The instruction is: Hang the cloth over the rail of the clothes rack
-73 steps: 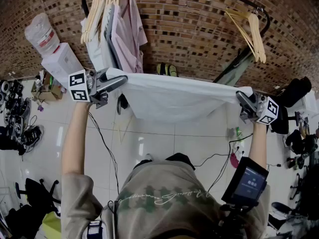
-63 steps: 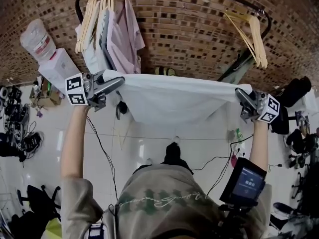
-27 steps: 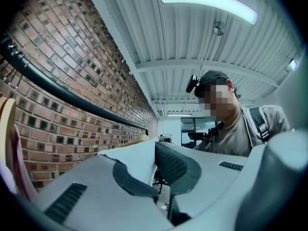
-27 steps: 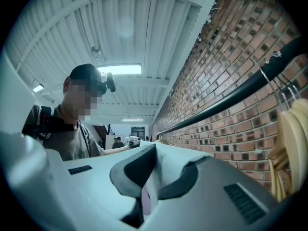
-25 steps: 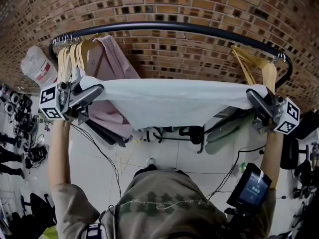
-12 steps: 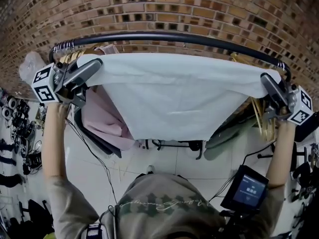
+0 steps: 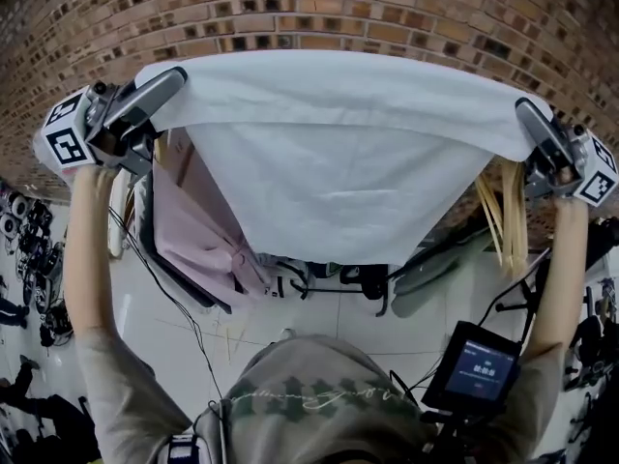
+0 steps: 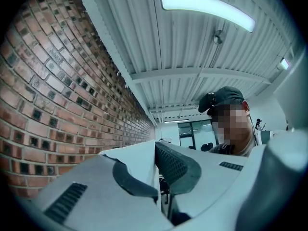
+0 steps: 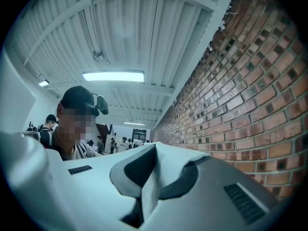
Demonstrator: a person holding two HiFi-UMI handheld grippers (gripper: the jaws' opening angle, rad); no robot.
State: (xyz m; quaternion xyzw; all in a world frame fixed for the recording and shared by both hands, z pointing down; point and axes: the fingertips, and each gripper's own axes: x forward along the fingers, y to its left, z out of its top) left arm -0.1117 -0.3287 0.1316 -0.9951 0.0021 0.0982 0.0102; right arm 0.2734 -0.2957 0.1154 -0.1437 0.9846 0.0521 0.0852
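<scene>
A white cloth (image 7: 348,153) hangs spread wide between my two raised grippers in the head view, in front of the brick wall. My left gripper (image 7: 177,73) is shut on its top left corner. My right gripper (image 7: 523,110) is shut on its top right corner. The rack's dark rail is hidden behind the cloth's upper edge. In the left gripper view the jaws (image 8: 157,150) pinch a thin white fold of cloth (image 8: 137,155). The right gripper view shows its jaws (image 9: 150,153) clamped on the cloth (image 9: 171,153) beside the bricks.
Pink garments (image 7: 198,230) hang on the rack at the left, below the cloth. Wooden hangers (image 7: 505,222) dangle at the right. The rack's foot (image 7: 338,278) stands on the tiled floor. A small screen (image 7: 481,365) sits by my right arm. The brick wall (image 7: 387,13) is close behind.
Both grippers have lifted the stretched cloth upward. Its top edge was below the curved rail a second ago and now stands above it, covering the rail.
</scene>
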